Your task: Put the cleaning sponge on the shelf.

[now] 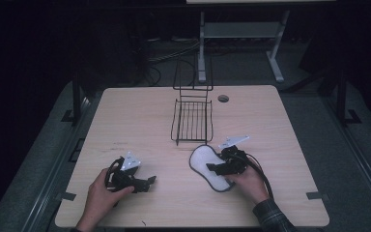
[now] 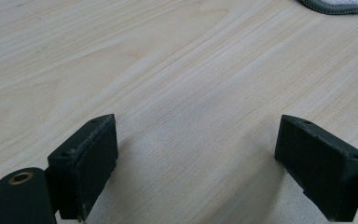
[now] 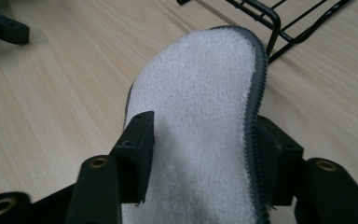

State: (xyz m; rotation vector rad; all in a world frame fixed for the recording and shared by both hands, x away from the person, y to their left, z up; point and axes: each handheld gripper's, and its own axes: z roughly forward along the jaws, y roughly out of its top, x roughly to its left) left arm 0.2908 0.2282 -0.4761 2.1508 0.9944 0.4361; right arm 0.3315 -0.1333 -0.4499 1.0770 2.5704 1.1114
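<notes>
Here right gripper (image 1: 217, 167) jaws clamp white insole (image 3: 200, 107) edges; left gripper (image 1: 147, 182) jaws wide, empty.

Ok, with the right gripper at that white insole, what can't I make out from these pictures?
- Insole: underside hidden in all views.
- Insole's near end: cut off by the right gripper view's bottom edge; in the high view, covered by the right gripper.
- Wire rack: the high view's dark background hides its upright back.

I see my left tool (image 1: 145, 182) low over the tabletop (image 1: 140, 121) in my left hand (image 1: 104, 193), its jaws spread wide with nothing between them, while my right hand (image 1: 246, 181) points the right tool (image 1: 211, 167) leftward, jaws half closed, both pads pressing.
</notes>
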